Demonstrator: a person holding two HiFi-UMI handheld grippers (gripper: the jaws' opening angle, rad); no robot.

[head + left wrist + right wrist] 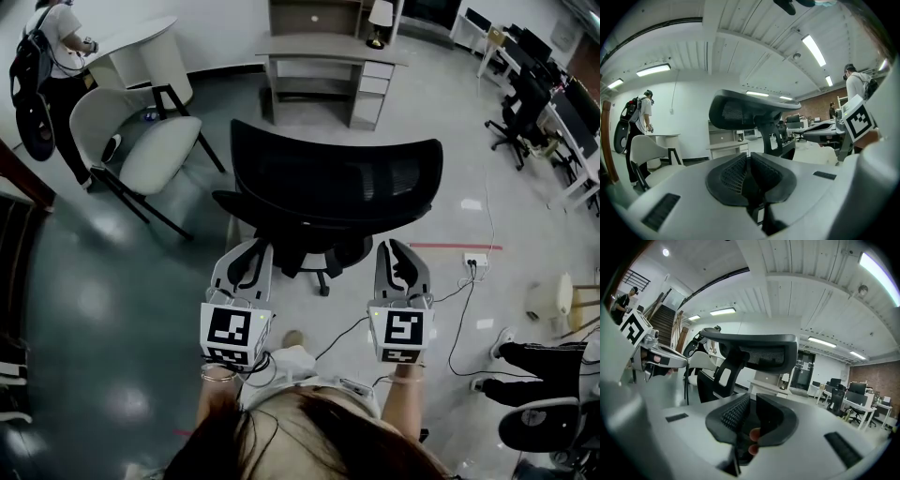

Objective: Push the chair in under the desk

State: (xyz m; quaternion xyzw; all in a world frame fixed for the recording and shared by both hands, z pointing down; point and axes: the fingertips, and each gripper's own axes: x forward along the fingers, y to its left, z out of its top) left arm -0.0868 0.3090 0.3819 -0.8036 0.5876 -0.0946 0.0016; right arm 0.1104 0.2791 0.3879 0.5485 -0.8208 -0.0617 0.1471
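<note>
chair: black office chair (337, 183), wide curved mesh backrest on a black frame, castor base showing below it
chair pose: upright, backrest turned away from the desk, seat side facing it; the seat is mostly hidden behind the backrest in the head view
desk: pale grey desk (319, 47), flat top, drawer stack at its right end, open bay left of the drawers, shelf unit rising at the back of the top
chair vs desk: well apart, out in front of the desk and roughly in line with it; no part of the chair under the top
state: chair not pushed in
</note>
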